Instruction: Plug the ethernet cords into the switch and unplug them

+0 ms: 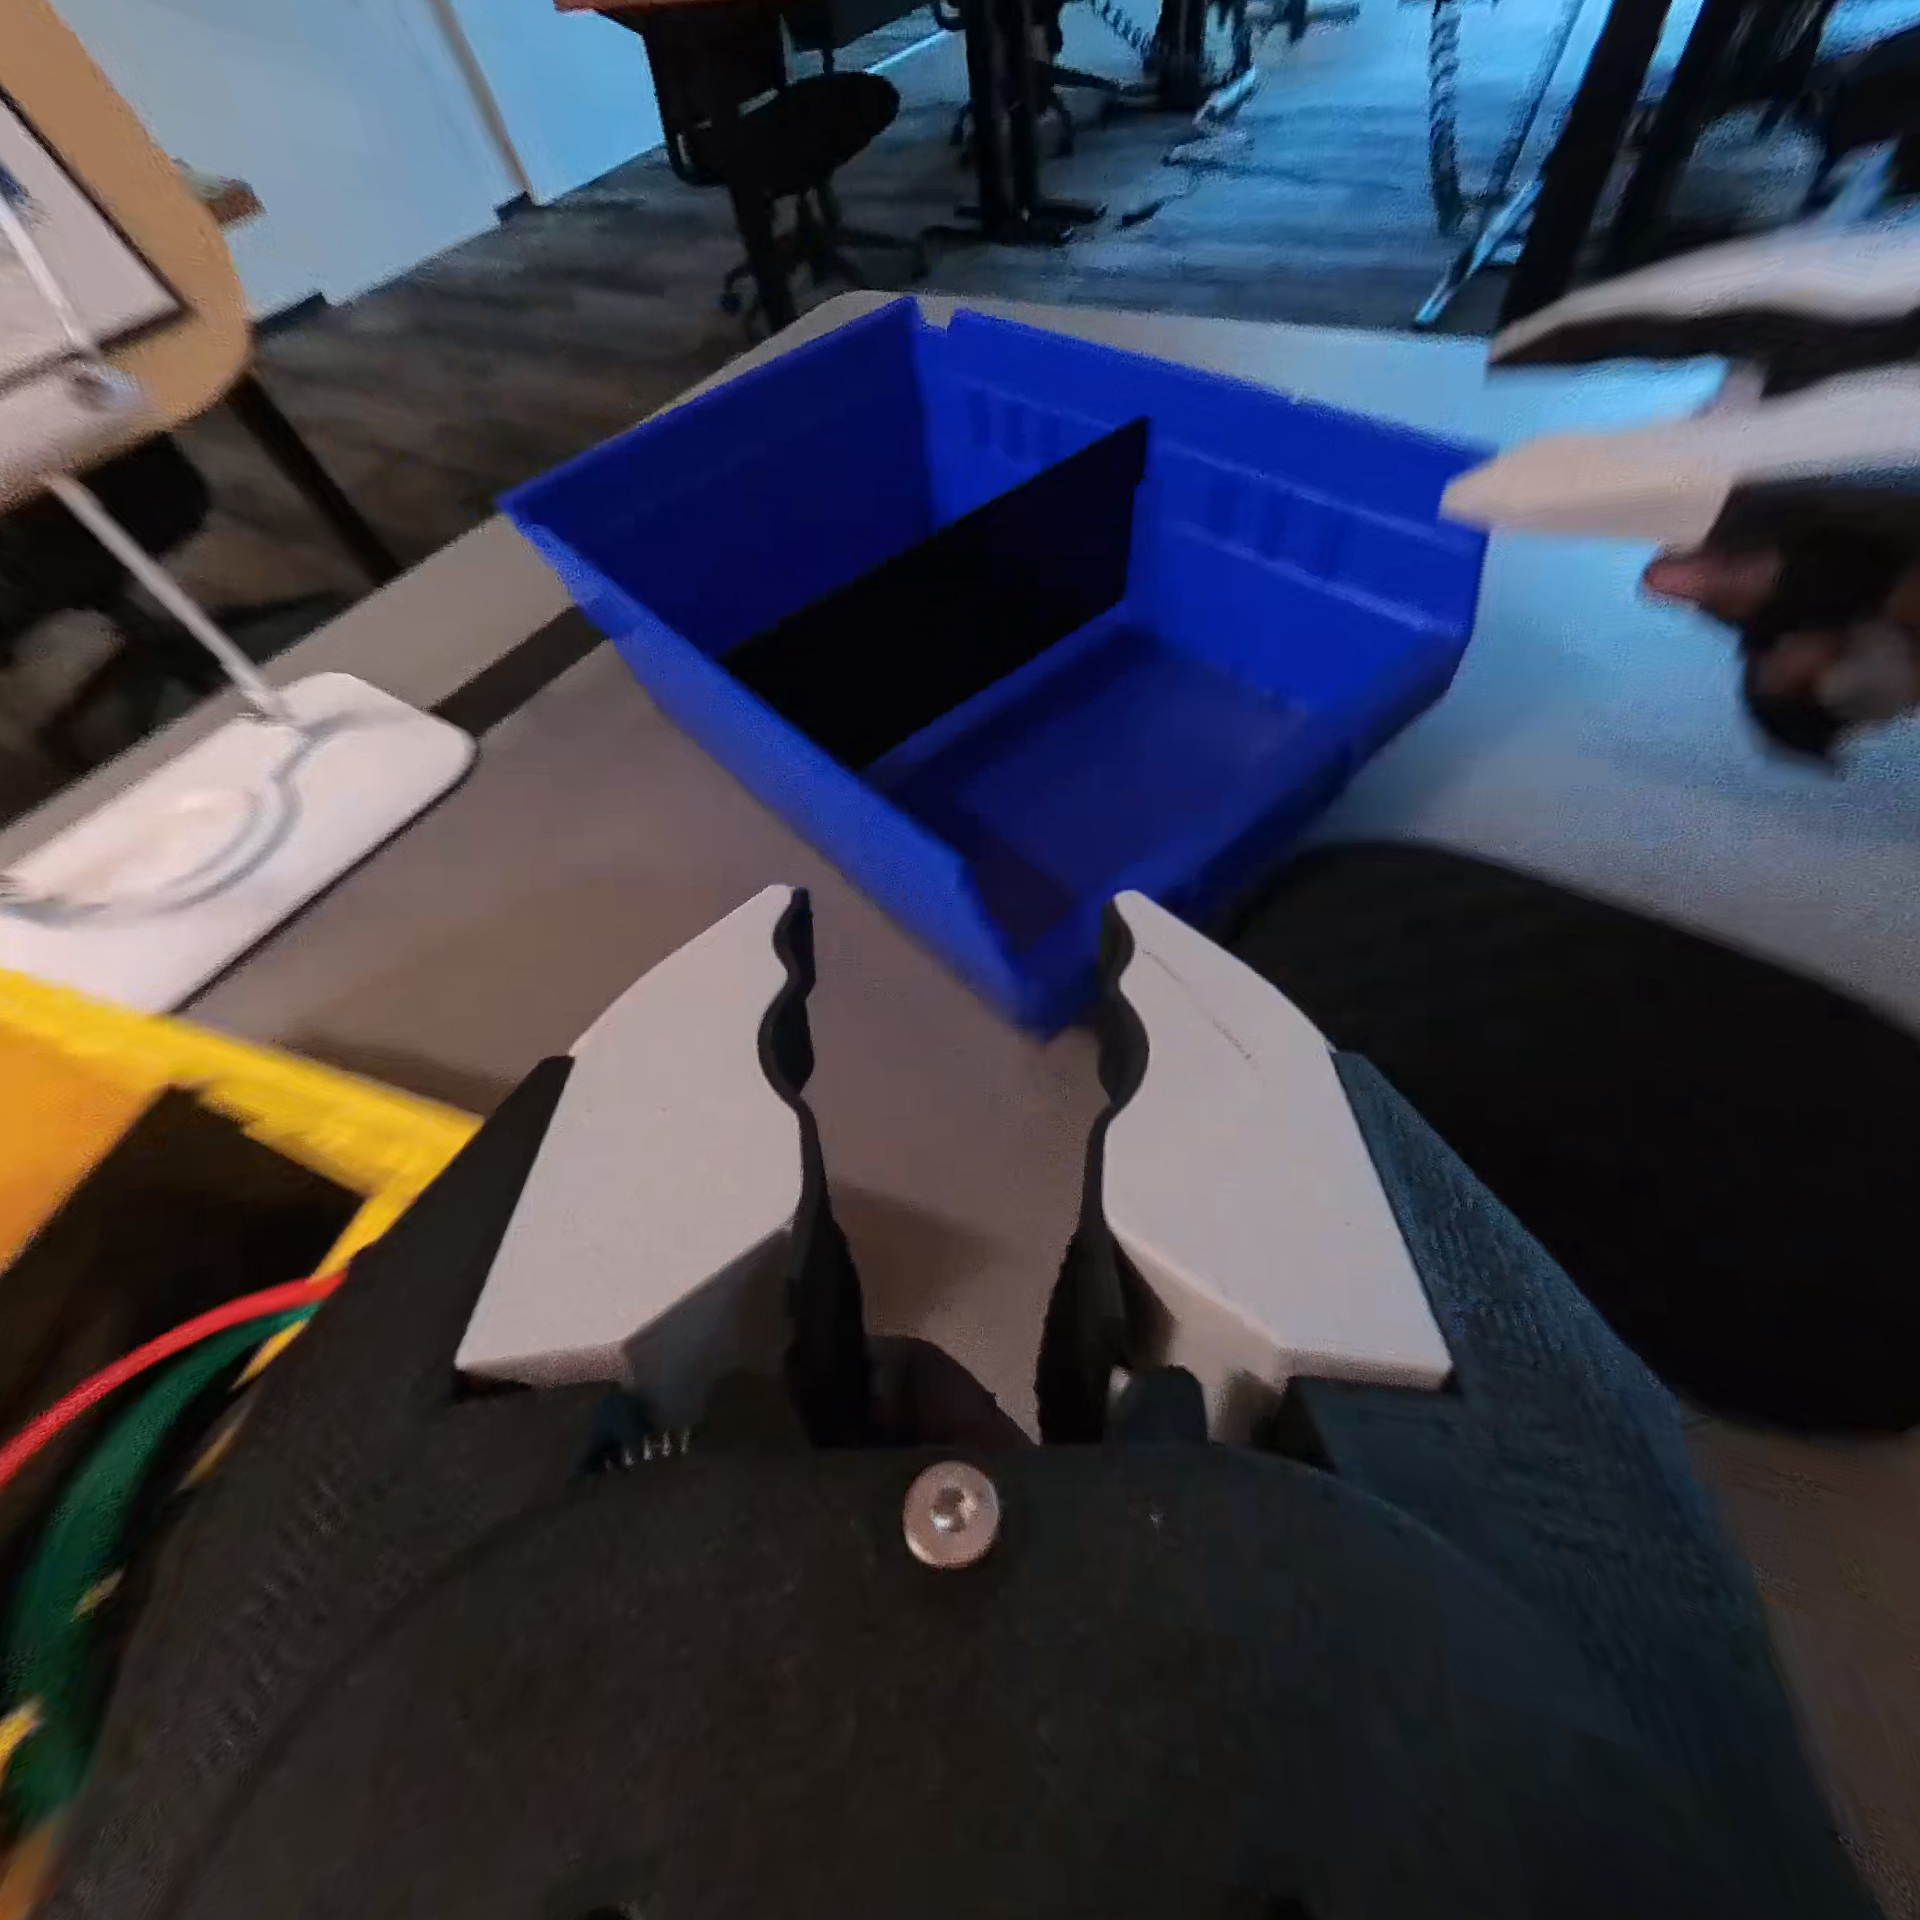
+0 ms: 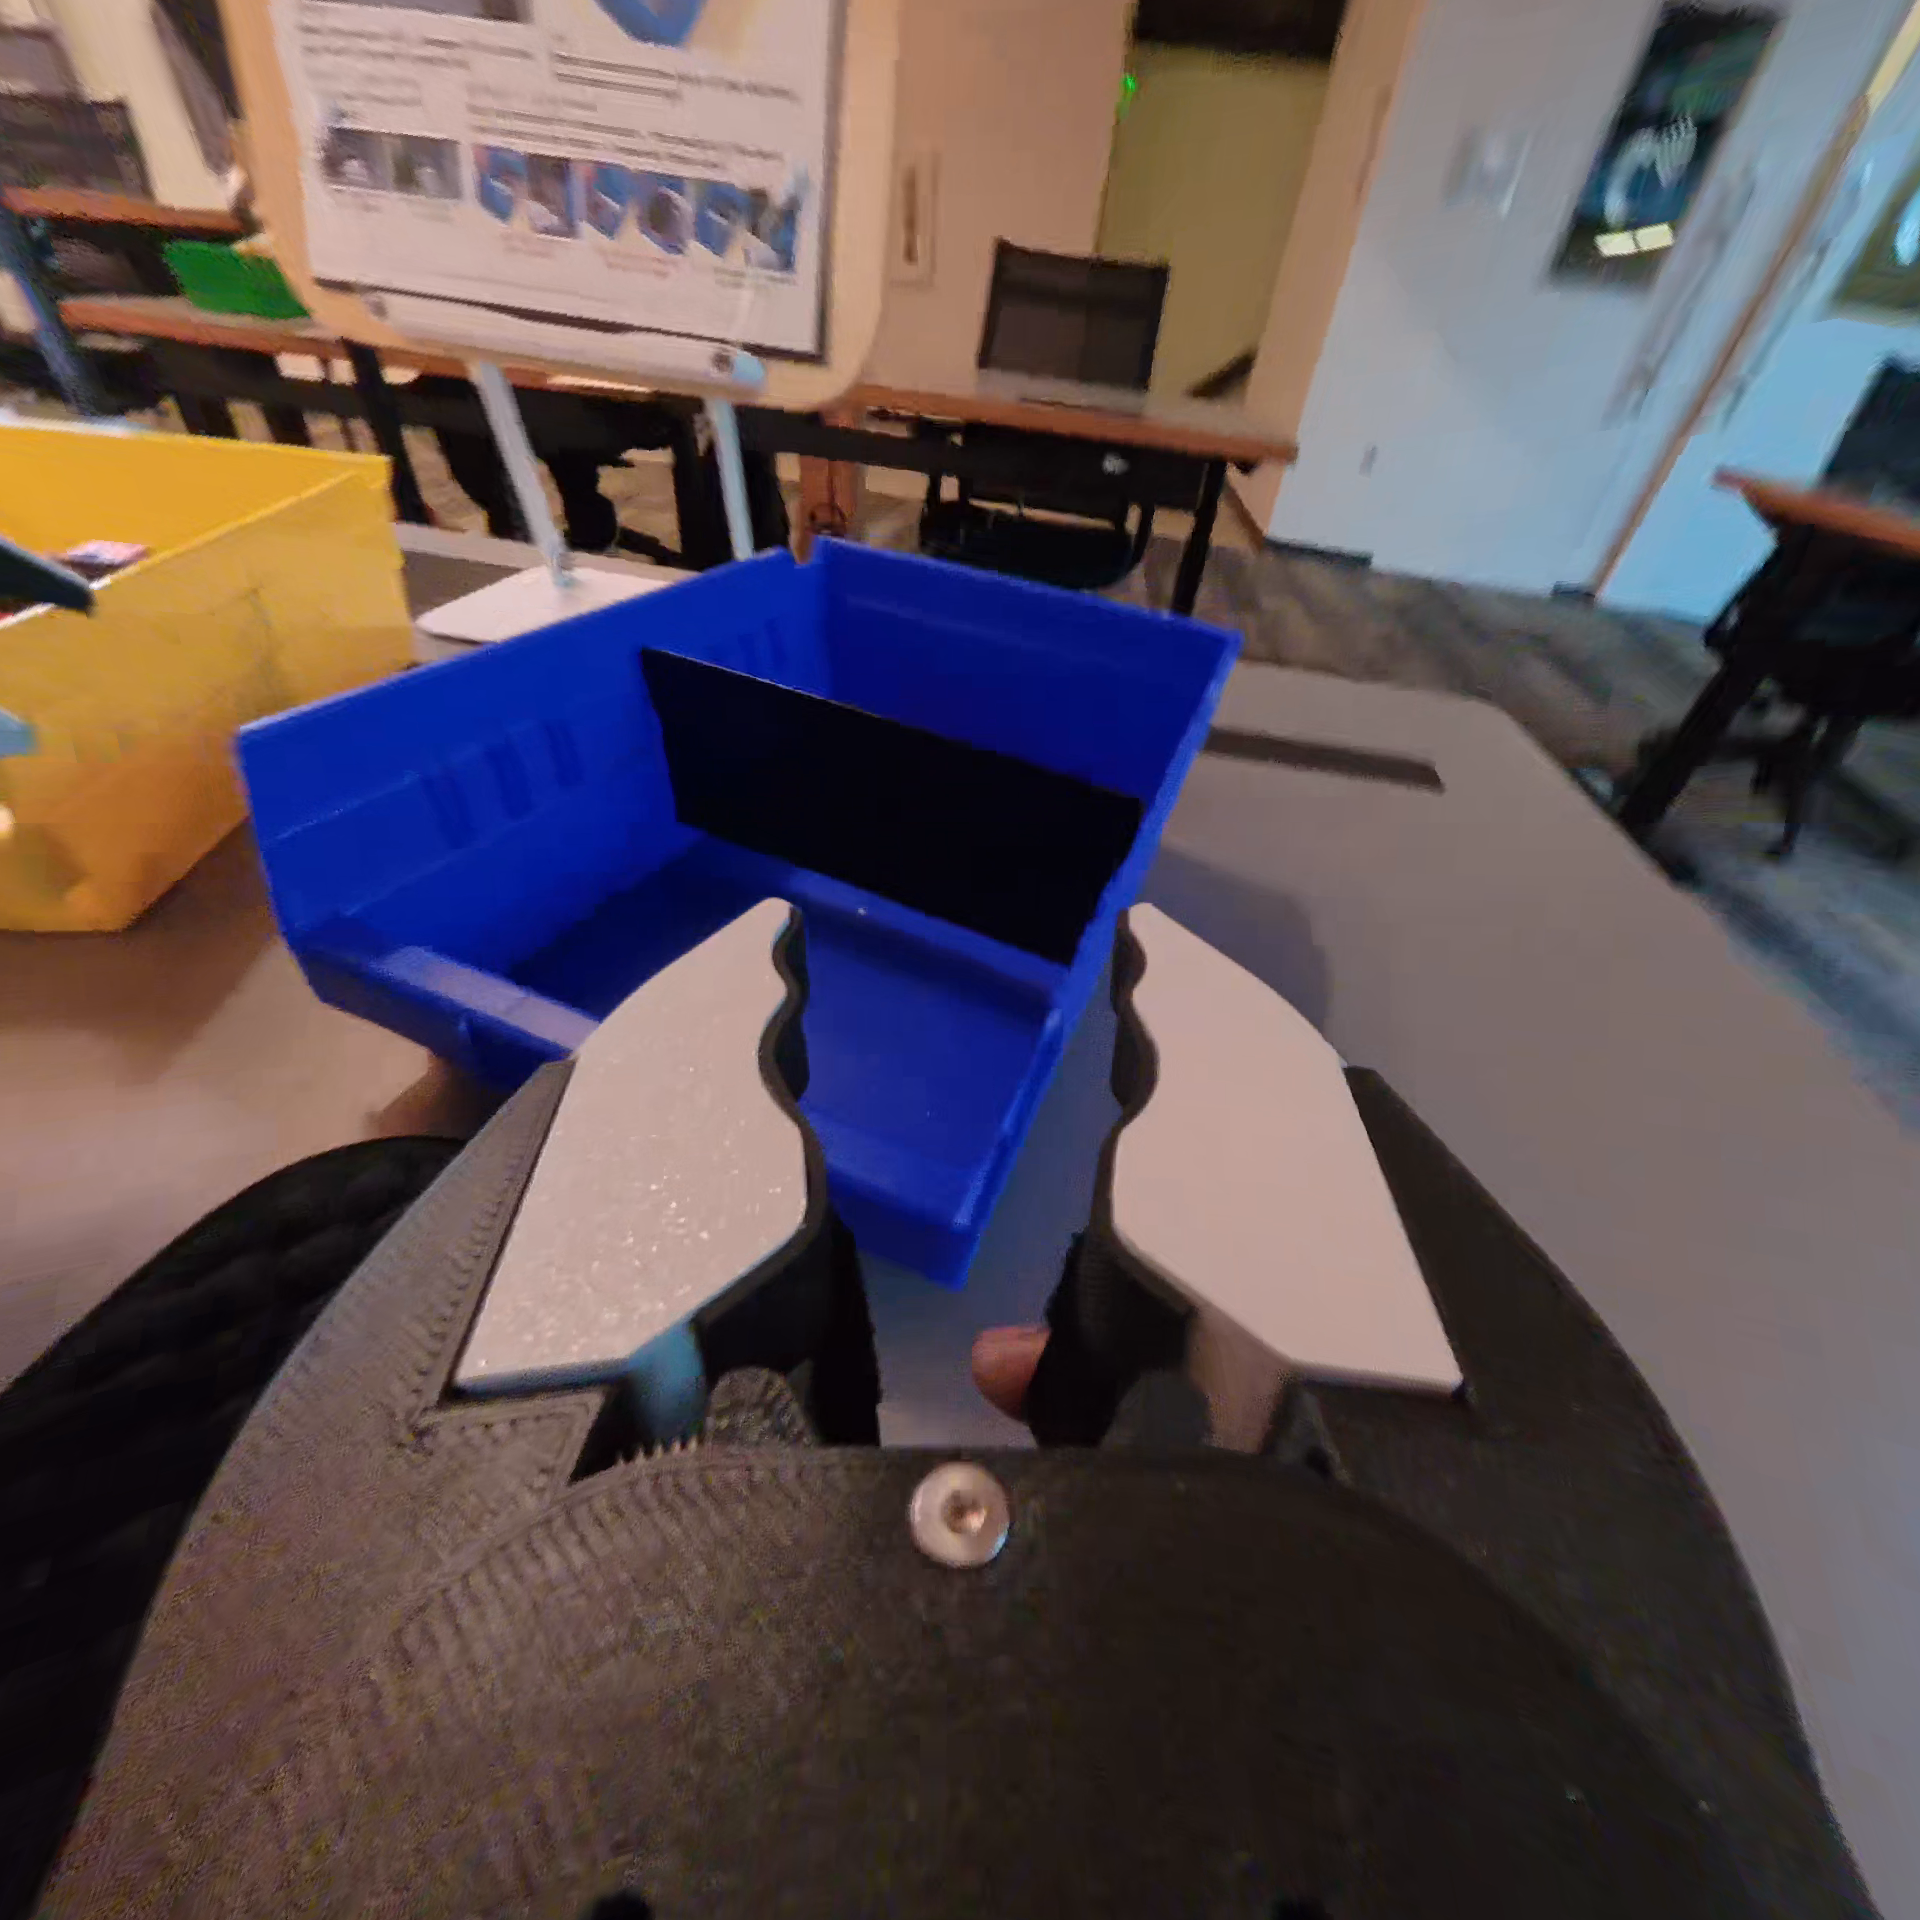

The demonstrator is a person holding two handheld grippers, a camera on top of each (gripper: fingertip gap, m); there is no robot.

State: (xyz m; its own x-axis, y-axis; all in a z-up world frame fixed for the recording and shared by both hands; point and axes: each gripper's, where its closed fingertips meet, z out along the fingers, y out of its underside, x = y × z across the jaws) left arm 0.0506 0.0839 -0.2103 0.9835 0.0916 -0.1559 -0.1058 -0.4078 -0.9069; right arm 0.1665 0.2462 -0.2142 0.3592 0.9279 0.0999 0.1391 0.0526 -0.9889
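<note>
Looking for the ethernet cords and the switch, I honestly can't find either one in these views, unless the red and green wires [image 1: 156,1351] poking out of the yellow bin [image 1: 260,1101] at the left gripper's lower left count as cords, too blurry to say. So the relation that matters is my guess: whatever gets grabbed first sits off to the left, closer to the left gripper [image 1: 951,914] than the right gripper [image 2: 956,920]. Both have their fingers spread wide with nothing between them. Dead ahead of both is the blue bin [image 1: 727,540] with a black divider [image 1: 935,603] across it, and both halves look bare. It sits on the grey desk [image 1: 582,831]. Only the left view catches the wires and the other gripper coming in at far right; only the right view shows the poster board on its stand [image 2: 561,166] behind the bins.
</note>
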